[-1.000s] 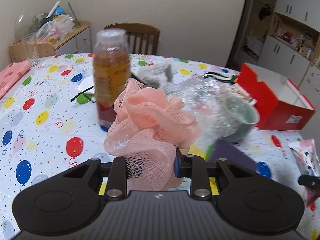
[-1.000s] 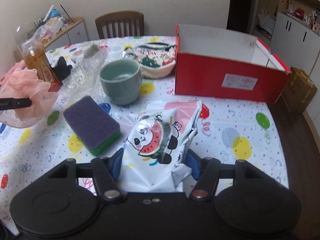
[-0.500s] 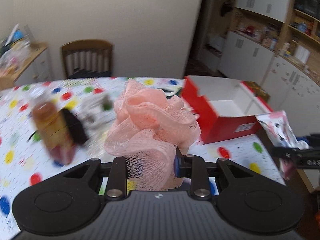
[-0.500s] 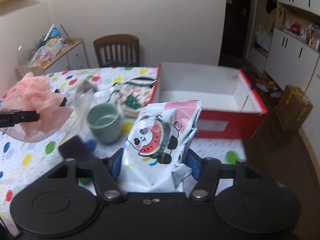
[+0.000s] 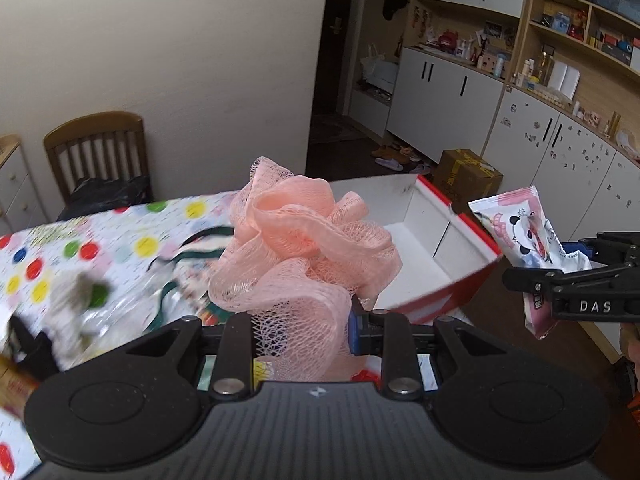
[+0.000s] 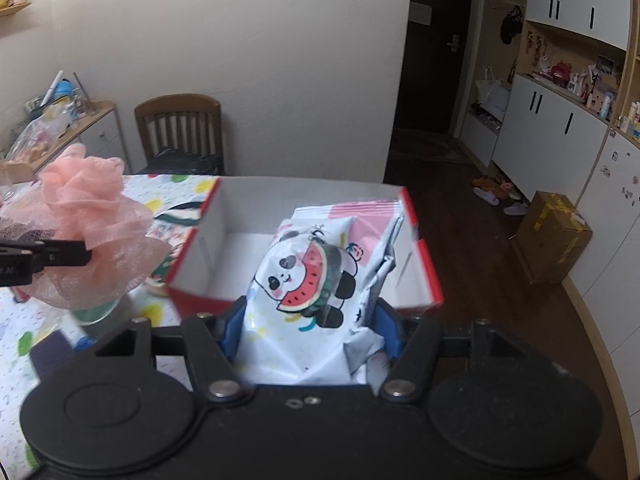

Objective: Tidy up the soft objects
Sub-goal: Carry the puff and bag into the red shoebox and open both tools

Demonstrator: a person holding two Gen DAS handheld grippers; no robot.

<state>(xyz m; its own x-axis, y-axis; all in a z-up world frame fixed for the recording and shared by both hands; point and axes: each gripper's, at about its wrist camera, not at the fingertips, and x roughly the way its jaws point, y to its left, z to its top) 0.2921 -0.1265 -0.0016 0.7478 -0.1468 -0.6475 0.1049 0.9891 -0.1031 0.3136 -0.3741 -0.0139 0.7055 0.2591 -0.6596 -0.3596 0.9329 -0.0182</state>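
My left gripper (image 5: 302, 332) is shut on a pink mesh bath pouf (image 5: 300, 248) and holds it in the air, left of a red box with a white inside (image 5: 416, 252). My right gripper (image 6: 308, 328) is shut on a white tissue pack with a panda and watermelon print (image 6: 312, 276), held above the near side of the red box (image 6: 228, 248). The pouf (image 6: 88, 220) and the left gripper also show at the left of the right wrist view. The pack (image 5: 528, 240) and the right gripper (image 5: 576, 288) show at the right of the left wrist view.
The table has a balloon-print cloth (image 5: 60, 256). On it lie a green mug (image 6: 96, 316), a purple sponge (image 6: 52, 356), a grey cloth (image 5: 72, 312) and a printed pouch (image 6: 172, 224). A wooden chair (image 6: 180, 132) stands behind. A cardboard box (image 6: 552, 236) sits on the floor.
Both grippers have lifted and swung right toward the red box. The pouf now hangs beside the box and the tissue pack hangs over it. Both grips are unchanged.
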